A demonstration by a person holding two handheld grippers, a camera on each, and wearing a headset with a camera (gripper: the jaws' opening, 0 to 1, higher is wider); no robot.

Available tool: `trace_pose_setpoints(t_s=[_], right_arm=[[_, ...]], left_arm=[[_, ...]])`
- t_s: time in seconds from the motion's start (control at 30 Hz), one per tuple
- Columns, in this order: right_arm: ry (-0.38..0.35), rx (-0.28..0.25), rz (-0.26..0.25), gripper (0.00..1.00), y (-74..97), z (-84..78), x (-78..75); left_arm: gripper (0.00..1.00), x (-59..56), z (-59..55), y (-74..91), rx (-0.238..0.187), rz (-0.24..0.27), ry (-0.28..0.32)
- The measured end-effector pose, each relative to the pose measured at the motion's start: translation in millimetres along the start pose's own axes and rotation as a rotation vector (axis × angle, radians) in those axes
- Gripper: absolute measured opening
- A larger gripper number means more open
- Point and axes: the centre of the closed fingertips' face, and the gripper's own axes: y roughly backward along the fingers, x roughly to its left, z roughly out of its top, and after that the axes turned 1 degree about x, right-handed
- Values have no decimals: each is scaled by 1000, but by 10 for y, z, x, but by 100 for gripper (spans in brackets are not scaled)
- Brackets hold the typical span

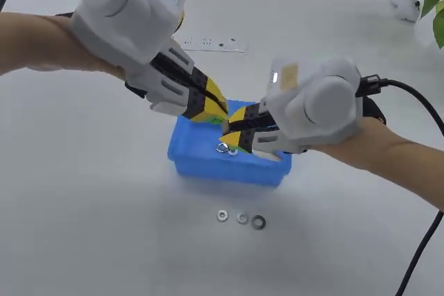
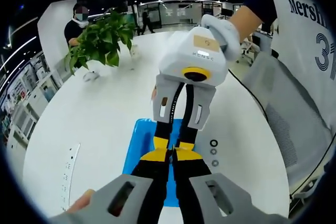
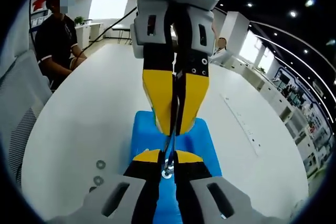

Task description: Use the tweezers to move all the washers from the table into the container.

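Over the blue container [image 1: 222, 170], the left hand-held gripper [image 1: 214, 107] is clamped on the tweezers [image 3: 174, 114], which its own view hides behind the jaws. The right hand-held gripper [image 1: 237, 138] squeezes the tweezers' legs; its view shows a washer [image 3: 167, 173] at their tips. Three washers [image 1: 241, 219] lie on the counter [image 1: 104, 227] near the container's front.

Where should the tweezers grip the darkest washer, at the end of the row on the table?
On the dark metal washer, pinch the ring's free outer side, one tip through the hole, from above: it lies flat, with a silver washer opposite.
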Motion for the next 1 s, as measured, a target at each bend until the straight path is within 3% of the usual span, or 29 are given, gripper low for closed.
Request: trace_pose_setpoints(t_s=[0.23,0.5,0.63,1.0], right_arm=[[-40,-18,12,10,7,-71,13],[-37,-42,11,13,37,18,-1],[-31,-51,7,13,83,79,9],[-34,-118,-11,12,315,344,61]], left_arm=[[6,15,11,-81,-3,-15,5],[6,-1,76,-87,-11,-13,-9],[6,-16,99,-18,-11,-9,-14],[6,-108,319,317,-52,32,-31]])
